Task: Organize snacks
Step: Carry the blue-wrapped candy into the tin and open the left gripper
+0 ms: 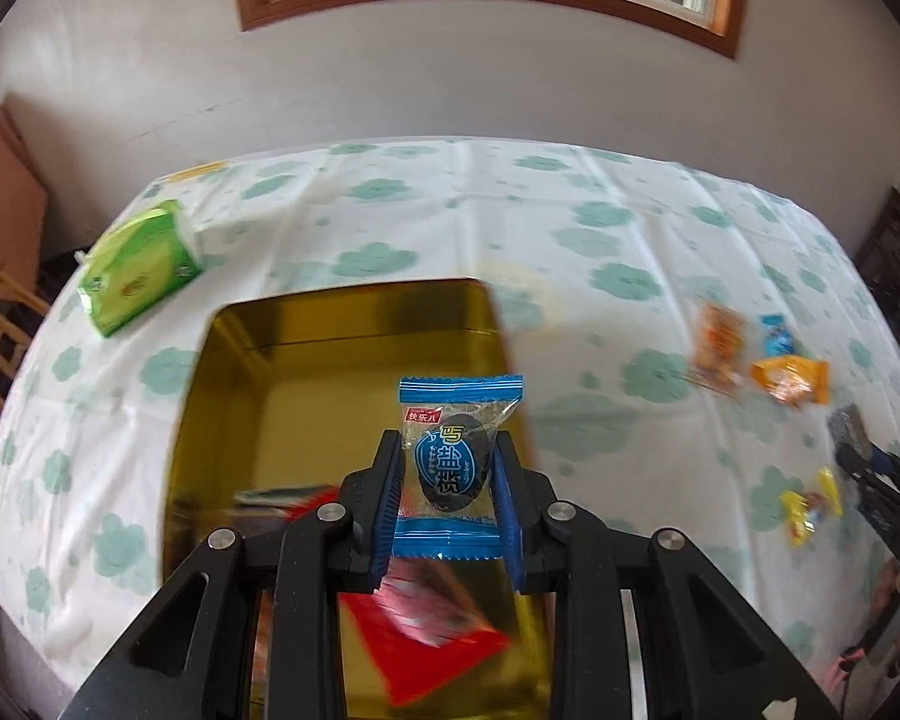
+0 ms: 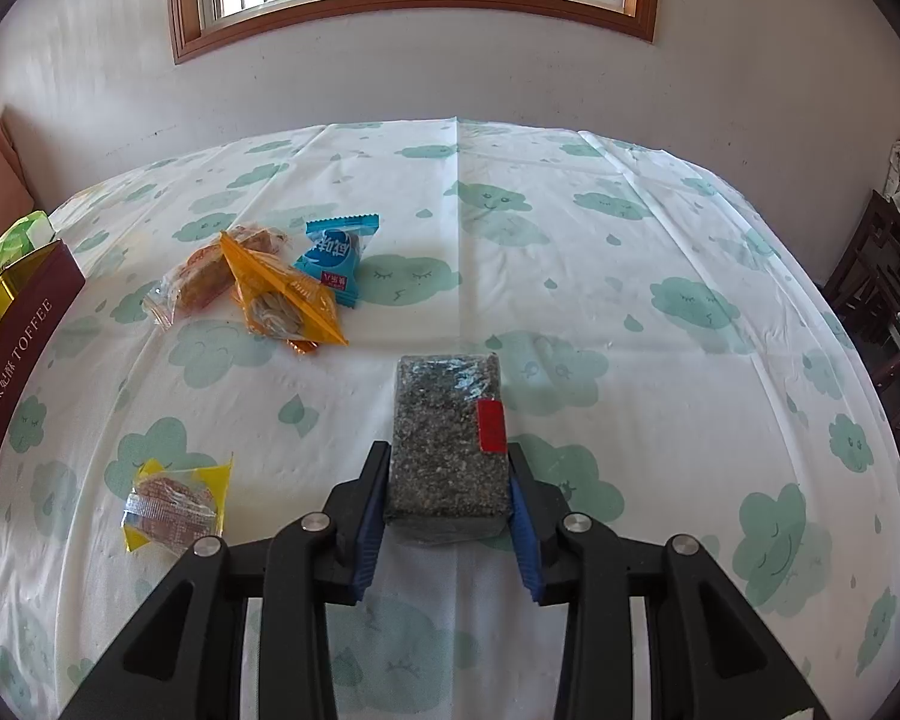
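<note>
Here left gripper (image 1: 448,468) pinches blue snack packet (image 1: 453,456) over gold tin (image 1: 330,372); right gripper (image 2: 448,483) clamps dark sesame bar (image 2: 447,450).

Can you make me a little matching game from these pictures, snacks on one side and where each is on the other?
Things:
1. blue plum packet
2. dark seed bar
3. red packet
4. yellow candy

Places:
A. in the gold tin
B. loose on the tablecloth
C. in the left claw
D. in the right claw

Pairs: 1-C, 2-D, 3-A, 4-B
</note>
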Demonstrator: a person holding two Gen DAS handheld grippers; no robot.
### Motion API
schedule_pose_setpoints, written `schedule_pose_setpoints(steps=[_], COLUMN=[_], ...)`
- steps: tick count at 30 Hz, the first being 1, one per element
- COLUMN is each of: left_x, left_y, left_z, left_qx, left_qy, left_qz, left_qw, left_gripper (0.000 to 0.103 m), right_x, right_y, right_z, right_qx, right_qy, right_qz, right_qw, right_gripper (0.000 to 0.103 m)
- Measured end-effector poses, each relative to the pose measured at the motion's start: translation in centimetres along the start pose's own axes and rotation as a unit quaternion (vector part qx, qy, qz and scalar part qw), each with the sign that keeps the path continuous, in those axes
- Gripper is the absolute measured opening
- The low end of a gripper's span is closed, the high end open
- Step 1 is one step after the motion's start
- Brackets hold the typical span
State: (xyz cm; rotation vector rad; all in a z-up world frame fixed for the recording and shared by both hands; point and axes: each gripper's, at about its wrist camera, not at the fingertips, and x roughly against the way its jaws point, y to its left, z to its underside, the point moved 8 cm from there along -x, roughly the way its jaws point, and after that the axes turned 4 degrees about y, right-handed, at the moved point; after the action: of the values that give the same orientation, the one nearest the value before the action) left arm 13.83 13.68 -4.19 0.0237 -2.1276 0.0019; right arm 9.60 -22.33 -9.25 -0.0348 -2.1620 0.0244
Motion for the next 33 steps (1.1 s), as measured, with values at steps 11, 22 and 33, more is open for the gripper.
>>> schedule_pose_setpoints(steps=[11,22,33], left_x=[-3.4,-6.0,-6.5], left_y=[5.5,7.2,7.7], left_z=[0.2,0.8,1.3], left_qx=[0.029,0.042,0.047], left_qy=[0.032,0.055,0.064], left_qz=[-0.032,-0.043,-0.048], left_qw=[0.9986,0.9967,0.9957], left_gripper=[0.025,0.025,0.030], right_x=[0.0,0.0,0.0], right_y=[0.0,0.0,0.0], right_z=[0.0,0.0,0.0], right_qx=[0.000,0.001,0.001], right_qy=[0.000,0.000,0.000], right_qz=[0.000,0.001,0.001], right_qw=[1.000,1.000,1.000], right_gripper=[0.037,0.037,0.037])
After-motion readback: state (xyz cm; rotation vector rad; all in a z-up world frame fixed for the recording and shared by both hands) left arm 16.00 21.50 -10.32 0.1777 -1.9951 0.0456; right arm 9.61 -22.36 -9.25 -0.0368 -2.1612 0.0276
